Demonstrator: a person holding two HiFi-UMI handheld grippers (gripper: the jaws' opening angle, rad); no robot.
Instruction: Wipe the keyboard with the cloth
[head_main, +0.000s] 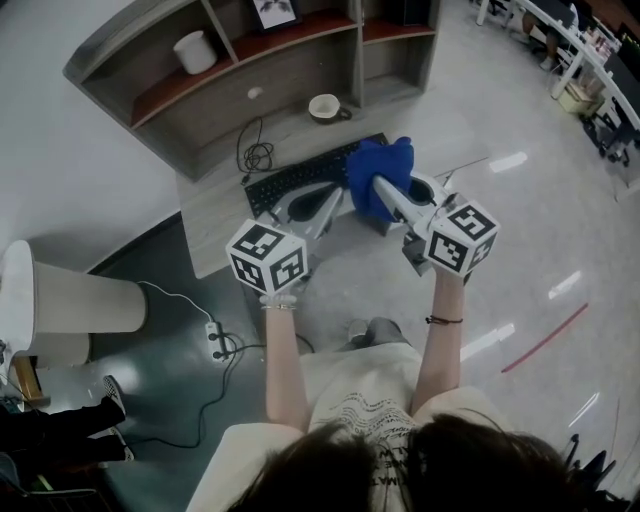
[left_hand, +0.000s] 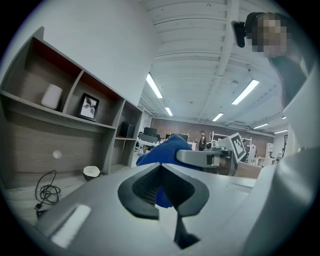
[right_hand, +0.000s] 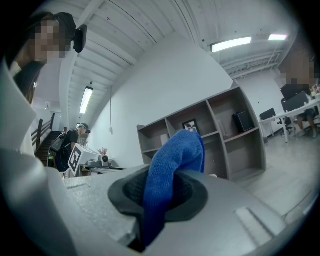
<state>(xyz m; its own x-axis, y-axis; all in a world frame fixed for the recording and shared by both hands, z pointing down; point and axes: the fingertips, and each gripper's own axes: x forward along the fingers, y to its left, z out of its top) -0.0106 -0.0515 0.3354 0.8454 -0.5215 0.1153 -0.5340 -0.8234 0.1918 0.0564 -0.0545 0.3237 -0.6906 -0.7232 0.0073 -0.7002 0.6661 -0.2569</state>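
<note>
The keyboard (head_main: 290, 182) lies on the desk (head_main: 215, 220), with the blue cloth (head_main: 380, 172) over its right end, clamped in the right gripper (head_main: 383, 187). The left gripper (head_main: 330, 200) hovers just beside it, jaws together on nothing. Wiping looks about to start, and the next move calls for pressing the cloth onto the keys and sweeping left.

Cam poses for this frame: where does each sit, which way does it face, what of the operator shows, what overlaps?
Head view: on the person's head, facing steeply down at the desk; shows hair, shirt, both forearms, left gripper, right gripper.
Left gripper view: on the left gripper, along its closed jaws toward the shelf unit; person's head upper right.
Right gripper view: on the right gripper, along jaws clamped on the blue cloth; person's head upper left.
Shared: all three show the cloth and shelf unit.
</note>
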